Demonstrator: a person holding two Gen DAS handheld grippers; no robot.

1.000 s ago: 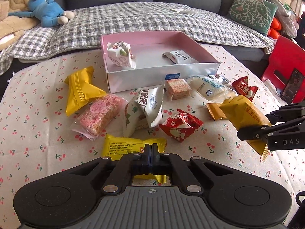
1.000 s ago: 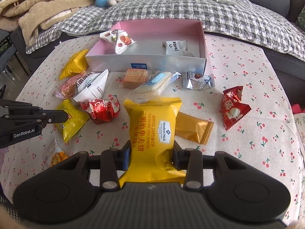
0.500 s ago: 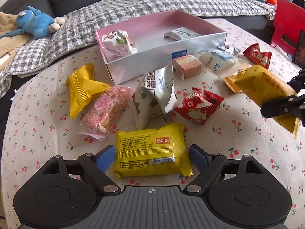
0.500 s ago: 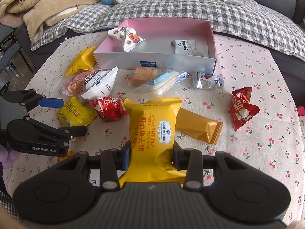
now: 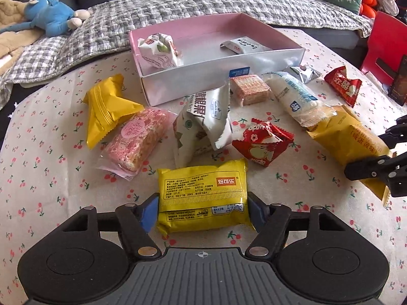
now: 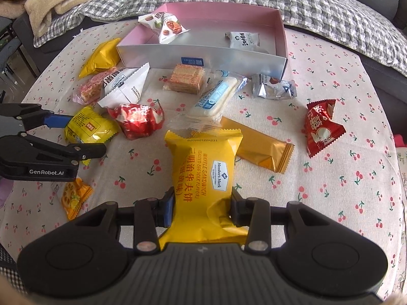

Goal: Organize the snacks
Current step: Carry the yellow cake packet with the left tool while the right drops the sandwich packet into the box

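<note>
Our left claw (image 5: pixel 202 208) had come down with its fingers spread around the yellow biscuit pack (image 5: pixel 202 193), one pad touching or just beside each short end; a second earlier those fingers were pressed together above it. We judged the squeeze was next. Our right claw (image 6: pixel 202 209) still pinched the waffle sandwich packet (image 6: pixel 203 170), lifted over the cloth. Ahead of both claws sat the pink box (image 5: pixel 269 58), holding only two snacks, so most of the sorting remained.

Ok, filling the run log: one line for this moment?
left gripper: open around yellow pack | right gripper: holding waffle pack | box: two snacks
</note>
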